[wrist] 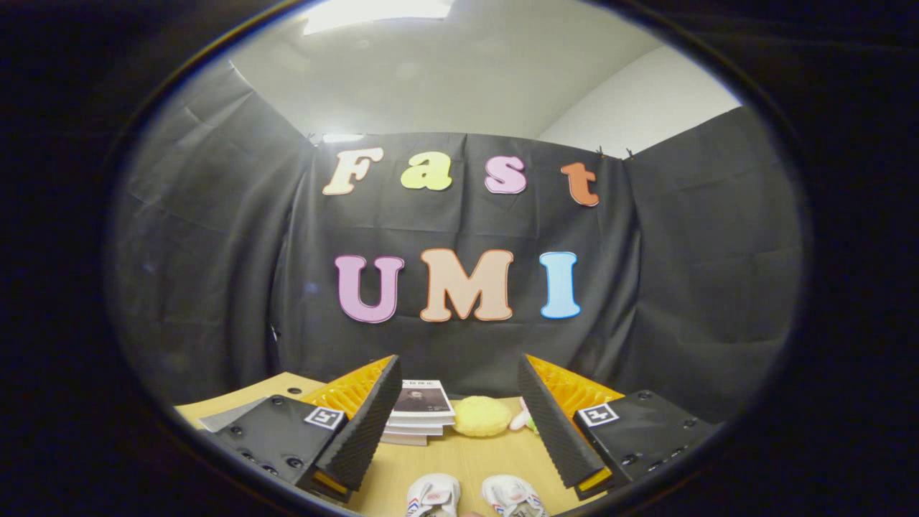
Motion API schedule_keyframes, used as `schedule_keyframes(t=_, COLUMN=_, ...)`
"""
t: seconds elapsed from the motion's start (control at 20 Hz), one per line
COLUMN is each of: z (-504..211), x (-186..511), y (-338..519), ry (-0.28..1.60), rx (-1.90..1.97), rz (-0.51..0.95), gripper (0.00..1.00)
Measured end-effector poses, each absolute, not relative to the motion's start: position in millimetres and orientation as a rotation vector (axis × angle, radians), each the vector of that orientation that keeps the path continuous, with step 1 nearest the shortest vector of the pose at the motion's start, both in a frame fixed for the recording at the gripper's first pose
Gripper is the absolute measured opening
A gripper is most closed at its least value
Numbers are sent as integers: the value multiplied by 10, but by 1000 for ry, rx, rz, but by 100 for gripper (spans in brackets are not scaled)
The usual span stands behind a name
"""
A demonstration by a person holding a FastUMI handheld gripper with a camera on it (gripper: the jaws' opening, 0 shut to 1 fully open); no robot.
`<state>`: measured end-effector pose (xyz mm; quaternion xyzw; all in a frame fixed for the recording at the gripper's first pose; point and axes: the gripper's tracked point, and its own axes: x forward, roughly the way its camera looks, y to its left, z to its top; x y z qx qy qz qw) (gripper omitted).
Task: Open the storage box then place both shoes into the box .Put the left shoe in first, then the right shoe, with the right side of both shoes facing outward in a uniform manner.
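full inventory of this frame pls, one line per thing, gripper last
shoes: 2, white with red and blue trim, side by side on the table between the fingers
books: 1 stack, pale covers, beyond the fingers by the wall
yellow round thing: 1, yellow, right beside the books
small pale item: 1, white-pink, partly hidden, cannot identify
table: 1, light wood
gripper: 1, fingers wide apart, holding nothing, above the table

My gripper [459, 416] fingers stand wide apart, gripping nothing, above the table [459, 459]. Two shoes [474, 497] sit side by side near me; farther off, the books [420, 420] lie left of a round sponge [482, 416].
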<state>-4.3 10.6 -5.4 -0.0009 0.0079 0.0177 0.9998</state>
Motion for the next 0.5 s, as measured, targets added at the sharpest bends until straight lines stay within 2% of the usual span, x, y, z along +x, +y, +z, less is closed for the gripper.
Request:
schedule_keyframes(t=0.35, z=-112, x=-73, y=127, ry=32, rx=10, rz=49, gripper=100)
schedule_keyframes(t=0.5, z=-226, x=-95, y=240, ry=55, rx=41, rz=101, gripper=100)
